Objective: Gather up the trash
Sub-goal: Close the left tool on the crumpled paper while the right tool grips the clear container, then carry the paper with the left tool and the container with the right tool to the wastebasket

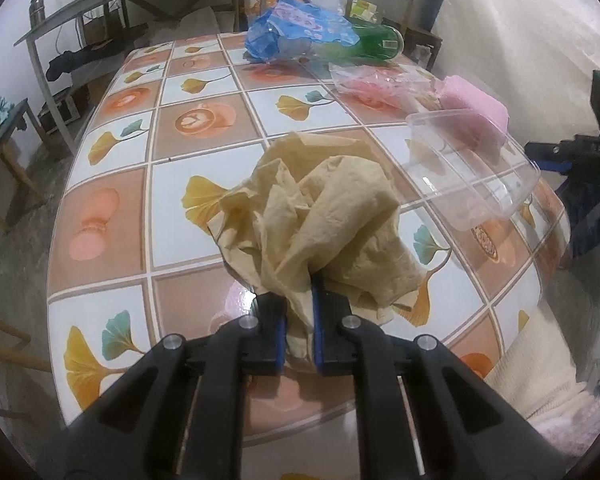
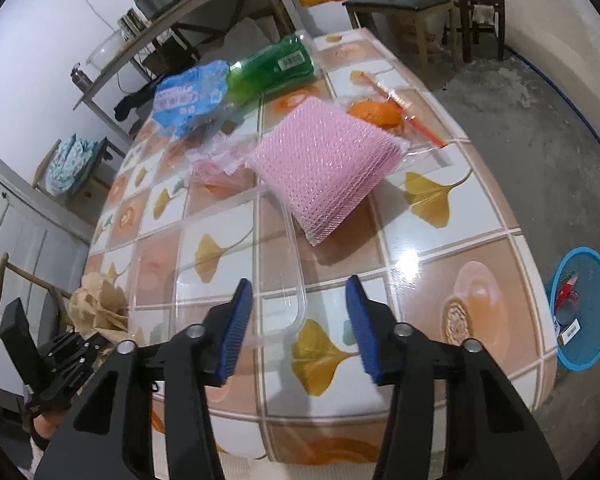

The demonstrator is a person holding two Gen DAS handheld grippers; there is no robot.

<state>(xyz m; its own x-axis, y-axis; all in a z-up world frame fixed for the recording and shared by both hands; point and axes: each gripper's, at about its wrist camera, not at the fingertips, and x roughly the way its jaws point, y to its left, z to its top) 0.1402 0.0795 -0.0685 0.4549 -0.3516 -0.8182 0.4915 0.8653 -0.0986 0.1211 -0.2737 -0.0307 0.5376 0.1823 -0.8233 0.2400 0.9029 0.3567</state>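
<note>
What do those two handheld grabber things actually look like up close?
Both are alike: the left gripper and right gripper have chunky black plastic arms with slot cut-outs, joined by round silver pins. Their fingers carry ribbed blue pads. A small green light glows on the right one's body, seen from the left camera.

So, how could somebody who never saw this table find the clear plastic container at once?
Start at the tiled table and go to its near edge. The clear plastic container lies there, just beyond the open right tool, beside the pink mesh pack. Only it is rigid, colourless and see-through.
</note>
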